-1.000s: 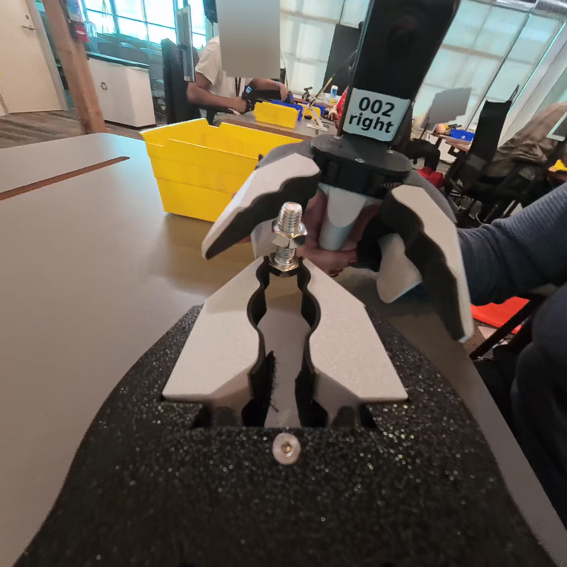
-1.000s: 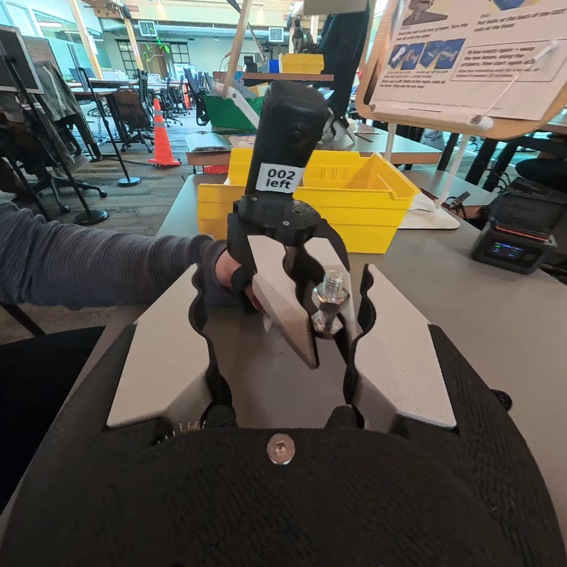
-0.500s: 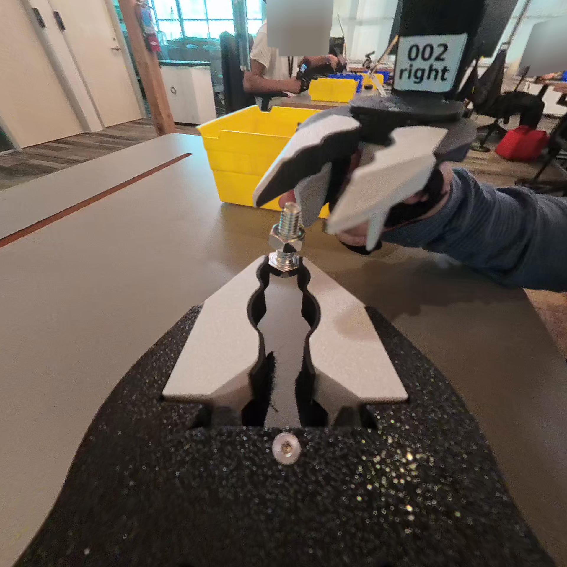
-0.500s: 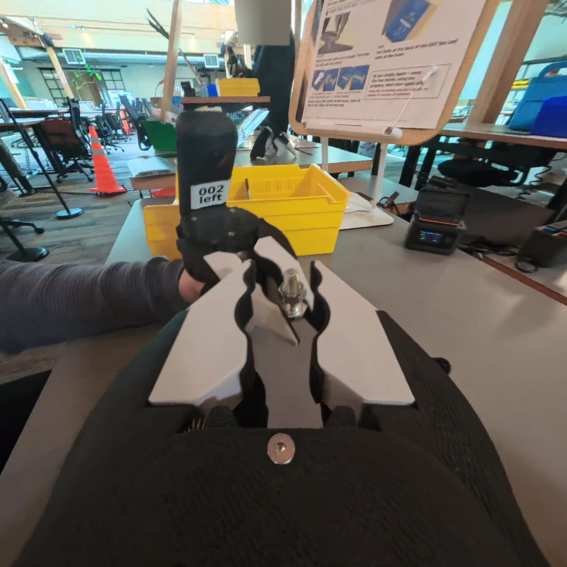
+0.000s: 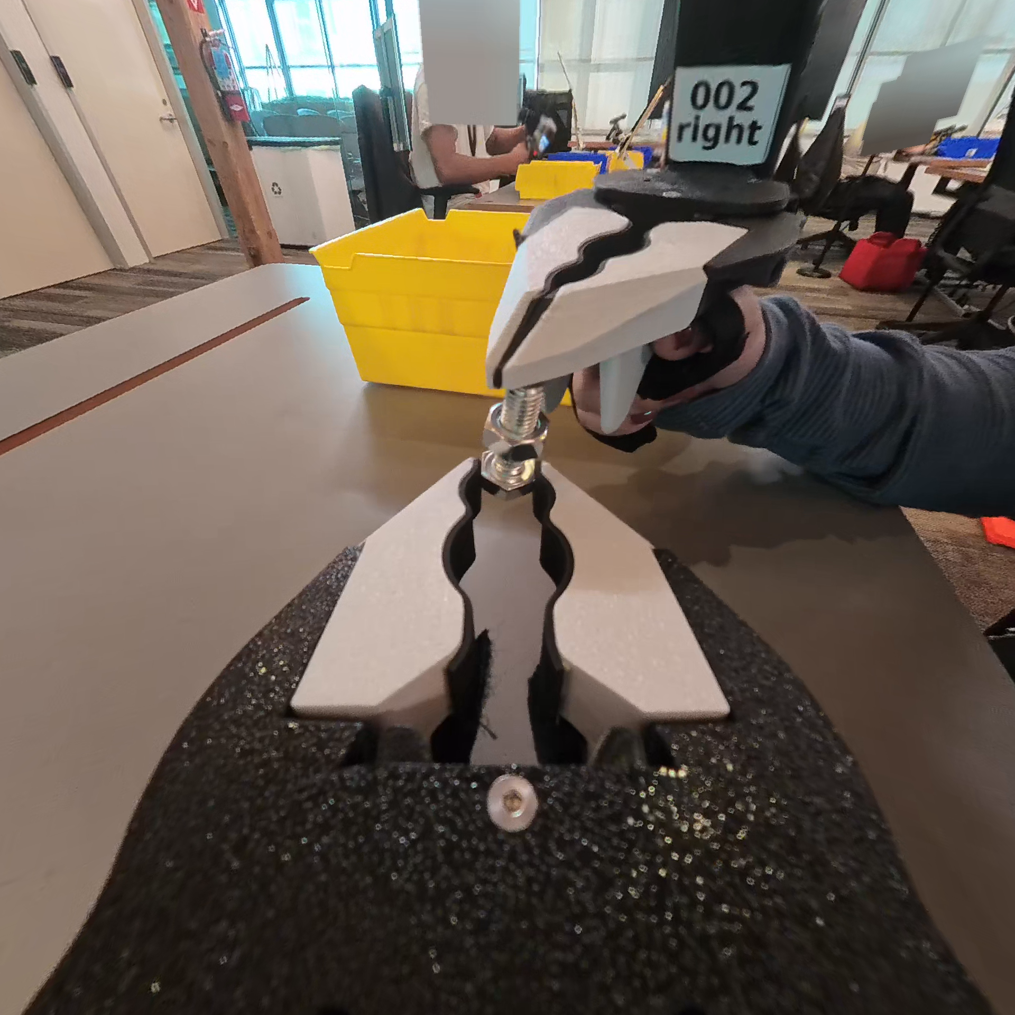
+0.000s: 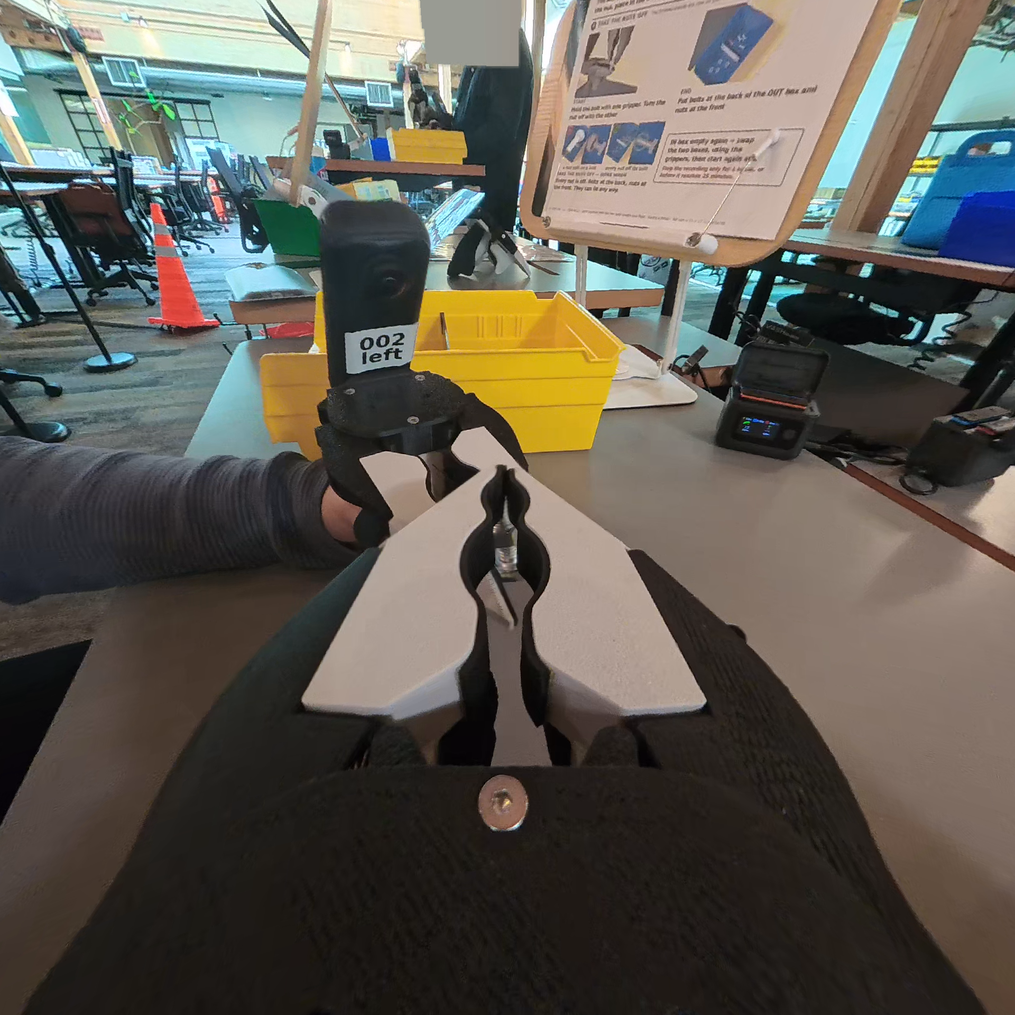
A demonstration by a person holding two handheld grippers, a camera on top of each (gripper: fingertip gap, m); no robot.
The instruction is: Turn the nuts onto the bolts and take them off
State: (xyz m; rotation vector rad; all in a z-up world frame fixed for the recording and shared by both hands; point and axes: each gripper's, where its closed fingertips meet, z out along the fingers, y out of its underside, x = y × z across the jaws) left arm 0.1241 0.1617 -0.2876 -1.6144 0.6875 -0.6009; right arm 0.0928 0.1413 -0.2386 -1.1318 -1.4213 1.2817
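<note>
Bench (image 5: pixel 165 549) carries a yellow bin (image 5: pixel 417 307) at 12 o'clock in the left wrist view. Left tongs (image 5: pixel 508 486) are nearly closed, tips clamped on the head of an upright bolt (image 5: pixel 513 434); a nut (image 5: pixel 515 434) sits threaded partway along the shank. Right tongs (image 5: pixel 502 376), at 1 o'clock, come down from above with tips pinched on the bolt's threaded top end. Right wrist view shows the same closed tongs (image 6: pixel 502 483) with the bolt (image 6: pixel 504 544) visible through their gap.

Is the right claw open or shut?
Shut: the right claw has its fingers together on the bolt's threaded top.
</note>
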